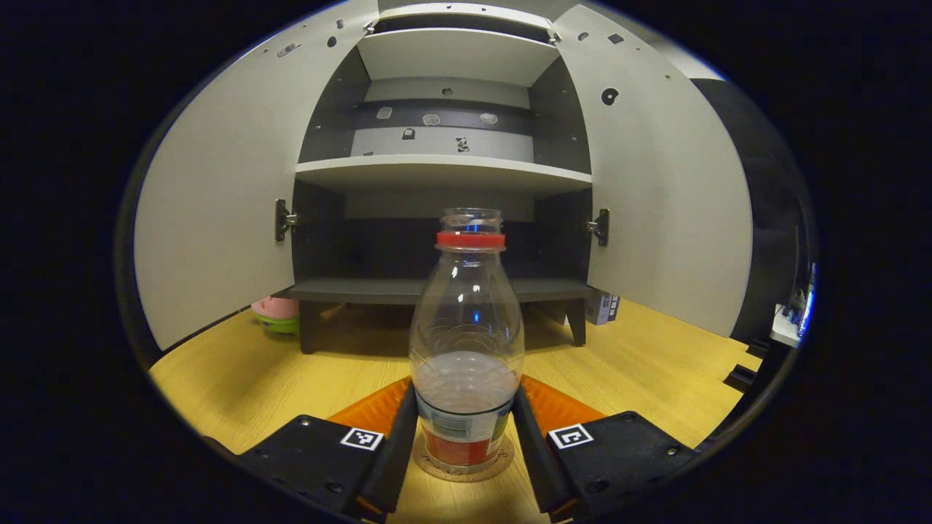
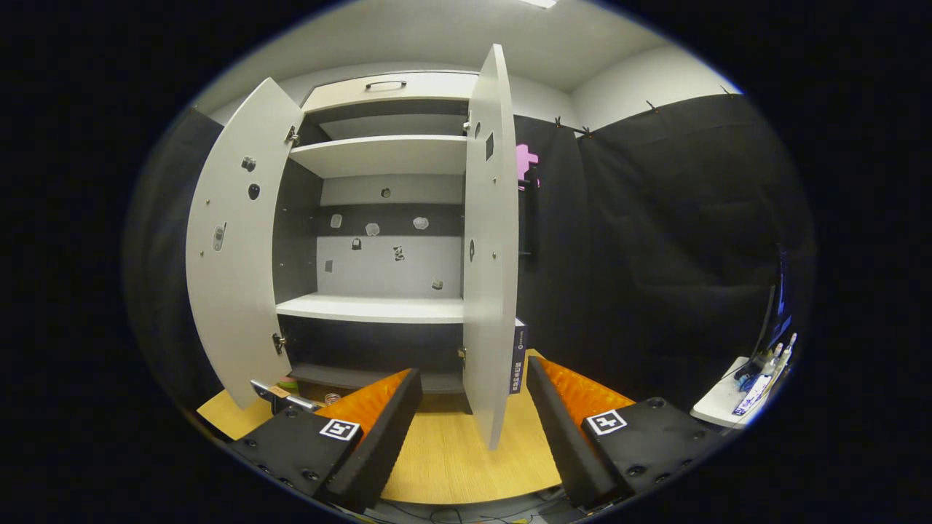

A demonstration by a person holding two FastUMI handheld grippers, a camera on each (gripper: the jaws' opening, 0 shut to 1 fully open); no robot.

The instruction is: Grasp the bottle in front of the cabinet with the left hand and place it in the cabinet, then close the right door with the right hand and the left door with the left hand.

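Your left gripper (image 1: pixel 466 429) sits at the bottom centre of its view, both fingers (image 1: pixel 397 437) pressed against the lower sides of the bottle (image 1: pixel 467 342), which stands upright on a coaster (image 1: pixel 463 469) on the table (image 1: pixel 641 356). Behind it, filling the upper frame, the cabinet (image 1: pixel 444 171) has its left door (image 1: pixel 218 204) and right door (image 1: pixel 662 196) swung wide. Your right gripper (image 2: pixel 473 422) at the bottom of its view is spread wide with nothing between the fingers; the right door's edge hangs just above the gap
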